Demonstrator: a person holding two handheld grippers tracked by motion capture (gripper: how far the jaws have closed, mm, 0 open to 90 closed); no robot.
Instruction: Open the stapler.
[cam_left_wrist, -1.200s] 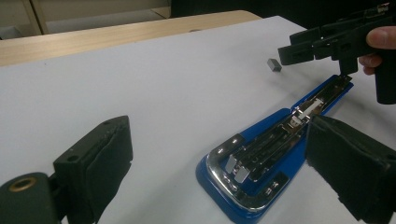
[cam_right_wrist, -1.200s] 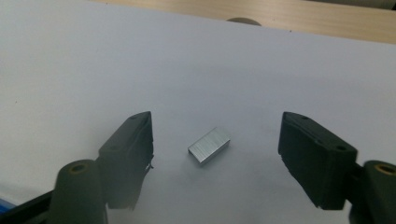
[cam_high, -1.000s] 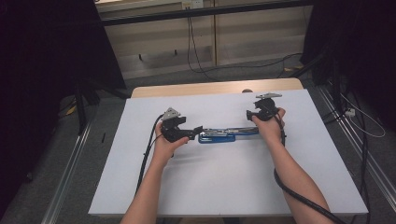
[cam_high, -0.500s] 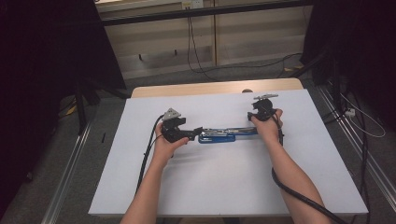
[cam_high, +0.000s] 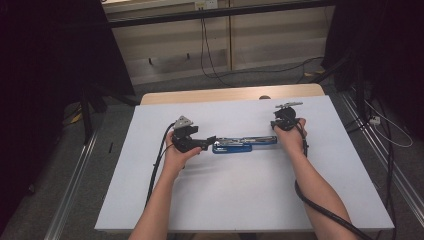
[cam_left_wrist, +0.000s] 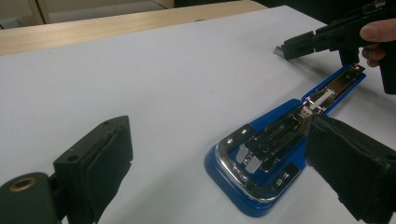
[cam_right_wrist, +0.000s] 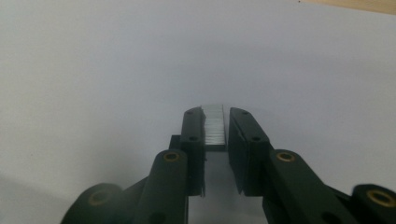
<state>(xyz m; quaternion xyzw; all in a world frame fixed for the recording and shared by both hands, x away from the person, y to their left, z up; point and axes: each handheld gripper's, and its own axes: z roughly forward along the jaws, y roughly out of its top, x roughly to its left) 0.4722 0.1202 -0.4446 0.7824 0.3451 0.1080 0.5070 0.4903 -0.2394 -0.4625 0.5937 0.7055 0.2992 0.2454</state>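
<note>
Right gripper (cam_right_wrist: 215, 135) has just been closing, jaws now pinching a staple strip (cam_right_wrist: 214, 127); carry it level to the open blue stapler (cam_left_wrist: 275, 154) at centre frame on the counter (cam_high: 240, 200), whose base left gripper (cam_left_wrist: 224, 172), jaws apart, straddles

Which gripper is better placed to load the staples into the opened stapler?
Right: the right gripper already clamps the staple strip, beside the stapler; the left gripper is open.

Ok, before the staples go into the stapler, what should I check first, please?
1. Strip of staples sits between the jaws of the right gripper, which have just been closing: ok.
2. Grip firm enough to carry it: cannot tell.
3. Blue stapler lies opened flat, metal magazine facing up: ok.
4. Left gripper steadies the stapler: not ok, its jaws are wide open.
5. Strip lined up with the magazine: cannot tell.
</note>
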